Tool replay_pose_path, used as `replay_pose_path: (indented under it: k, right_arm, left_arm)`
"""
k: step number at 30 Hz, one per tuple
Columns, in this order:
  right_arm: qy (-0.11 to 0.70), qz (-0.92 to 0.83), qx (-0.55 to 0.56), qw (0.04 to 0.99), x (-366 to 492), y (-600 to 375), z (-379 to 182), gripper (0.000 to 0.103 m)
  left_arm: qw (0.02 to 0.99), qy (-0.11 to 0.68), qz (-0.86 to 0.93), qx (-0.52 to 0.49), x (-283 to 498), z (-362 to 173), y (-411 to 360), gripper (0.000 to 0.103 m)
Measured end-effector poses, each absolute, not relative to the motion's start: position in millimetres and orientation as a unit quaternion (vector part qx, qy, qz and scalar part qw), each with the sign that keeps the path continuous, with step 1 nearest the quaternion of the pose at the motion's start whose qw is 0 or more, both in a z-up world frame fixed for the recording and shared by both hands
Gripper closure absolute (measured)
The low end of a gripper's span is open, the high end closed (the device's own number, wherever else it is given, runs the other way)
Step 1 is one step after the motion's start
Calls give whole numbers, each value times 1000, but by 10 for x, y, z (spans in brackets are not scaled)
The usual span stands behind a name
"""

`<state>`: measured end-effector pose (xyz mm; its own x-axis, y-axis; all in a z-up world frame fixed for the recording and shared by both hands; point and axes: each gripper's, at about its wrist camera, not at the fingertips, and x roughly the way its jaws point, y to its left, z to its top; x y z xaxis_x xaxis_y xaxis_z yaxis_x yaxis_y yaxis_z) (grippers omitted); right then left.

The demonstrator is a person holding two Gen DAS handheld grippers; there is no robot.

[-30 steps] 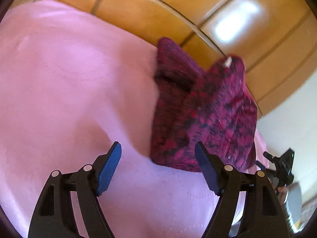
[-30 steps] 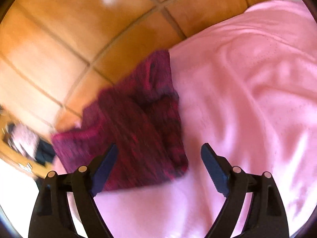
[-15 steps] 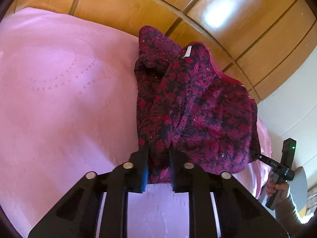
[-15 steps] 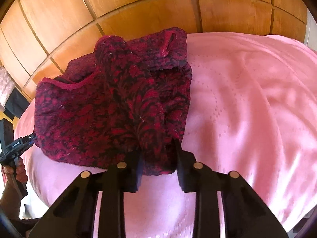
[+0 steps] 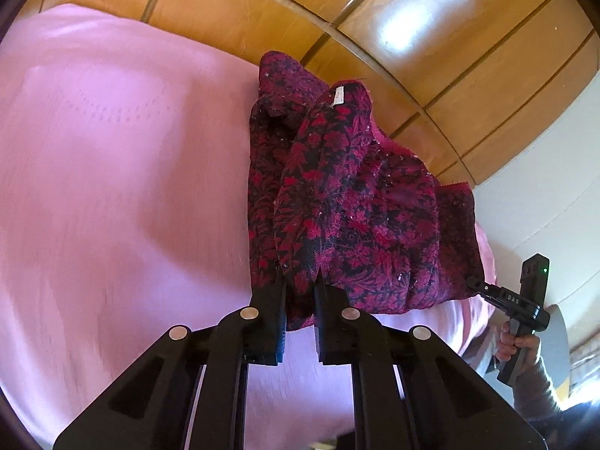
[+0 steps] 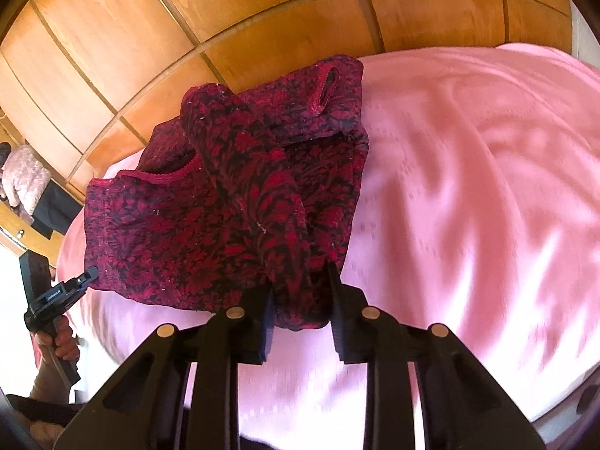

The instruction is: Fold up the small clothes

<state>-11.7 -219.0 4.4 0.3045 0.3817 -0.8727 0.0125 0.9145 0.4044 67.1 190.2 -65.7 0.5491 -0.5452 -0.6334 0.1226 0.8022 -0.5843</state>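
A dark red and black floral garment (image 5: 348, 202) lies on a pink bedspread (image 5: 112, 187). My left gripper (image 5: 300, 285) is shut on the near left edge of the garment and lifts a ridge of cloth with a white label at its far end. In the right wrist view the garment (image 6: 210, 225) shows again, with its neckline trim at the left. My right gripper (image 6: 300, 292) is shut on the near right edge and pulls up a similar ridge. Each view shows the other gripper at the garment's far corner.
Wooden wardrobe panels (image 5: 412, 37) rise behind the bed. The bedspread (image 6: 468, 187) spreads wide beside the garment. The bed's edge falls away near the other hand (image 5: 521, 341). Hanging clothes (image 6: 22, 176) show at the far left of the right wrist view.
Both grippers went from open above the garment to shut on its near edge. Since then the pinched cloth has been lifted into taller ridges.
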Motion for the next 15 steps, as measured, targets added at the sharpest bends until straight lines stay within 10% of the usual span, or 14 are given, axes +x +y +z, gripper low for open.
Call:
replay_pose_path:
  k: [9,15]
  right_arm:
    - [624,114,156,758,-423,-2313,-30,79]
    - [587,95,117,796,-169,-2143,194,54]
  left_arm:
    - [823,476,-207,-230,88,-639,1822,92]
    - [862,448,-174,-158,213,-356,1803,77]
